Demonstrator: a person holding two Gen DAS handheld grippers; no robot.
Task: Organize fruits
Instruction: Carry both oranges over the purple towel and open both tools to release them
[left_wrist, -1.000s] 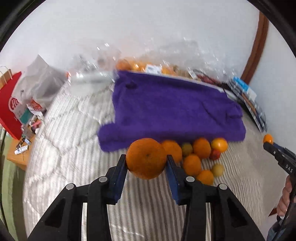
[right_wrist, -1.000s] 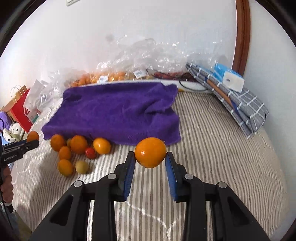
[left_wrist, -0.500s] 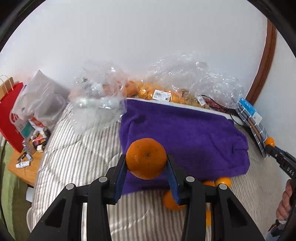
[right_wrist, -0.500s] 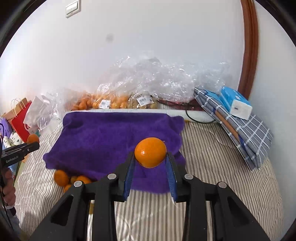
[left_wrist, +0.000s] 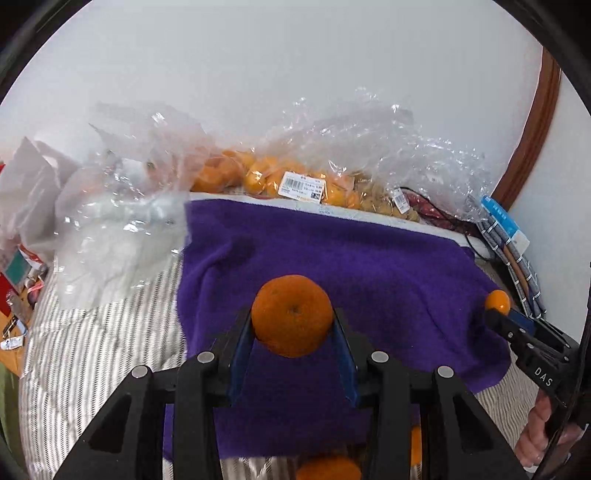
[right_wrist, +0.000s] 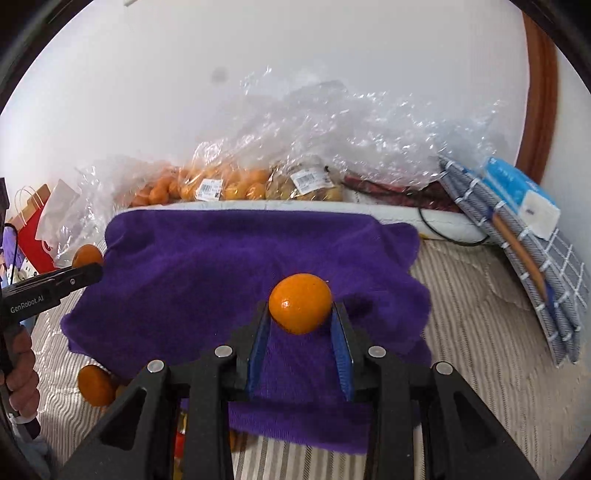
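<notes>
My left gripper (left_wrist: 292, 321) is shut on a large dark-orange mandarin (left_wrist: 291, 314) and holds it above the near left part of the purple towel (left_wrist: 362, 280). My right gripper (right_wrist: 300, 314) is shut on a smaller bright orange (right_wrist: 300, 302) above the near right part of the same towel (right_wrist: 207, 273). Each gripper shows in the other's view: the right one (left_wrist: 496, 308) at the right edge, the left one (right_wrist: 88, 264) at the left edge. Loose oranges (right_wrist: 95, 384) lie on the striped bed by the towel's near edge, partly hidden by the fingers.
Clear plastic bags of oranges (left_wrist: 295, 181) and other produce (right_wrist: 310, 184) line the wall behind the towel. An empty crumpled bag (left_wrist: 110, 229) lies left of the towel. Folded checked cloth with a blue box (right_wrist: 524, 206) sits at the right. A red paper bag (right_wrist: 33, 236) stands at the left.
Both grippers have moved forward and up over the purple towel with their fruit. The pile of loose fruit has dropped to the bottom edge of both views.
</notes>
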